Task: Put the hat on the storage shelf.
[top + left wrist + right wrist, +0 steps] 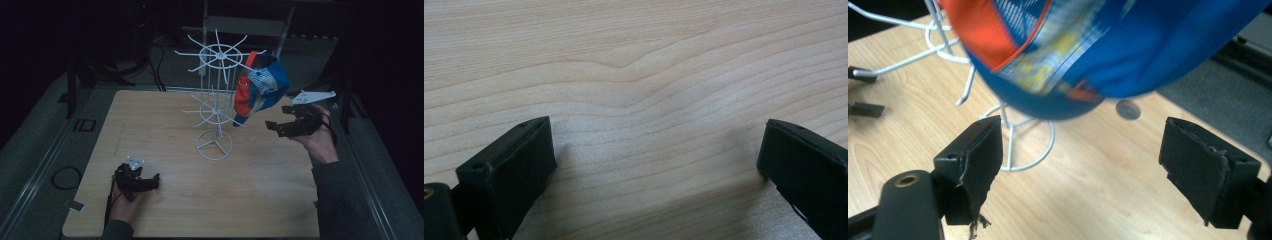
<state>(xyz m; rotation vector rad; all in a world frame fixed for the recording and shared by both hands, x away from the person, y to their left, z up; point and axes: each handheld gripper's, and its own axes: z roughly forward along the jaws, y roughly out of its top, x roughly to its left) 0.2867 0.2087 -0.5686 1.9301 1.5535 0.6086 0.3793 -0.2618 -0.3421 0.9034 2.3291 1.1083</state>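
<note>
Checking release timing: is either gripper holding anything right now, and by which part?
Nothing is held. The right gripper is open below the cap hanging on the rack; the left gripper is open over the table.

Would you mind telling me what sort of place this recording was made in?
Probably a dim lab or recording room, not a shop: a bare wooden table holds one white wire rack with a single cap, and cables trail over the dark floor behind.

table (165, 210): light wood | chair (245, 25): grey, behind table | cables (155, 60): on floor
</note>
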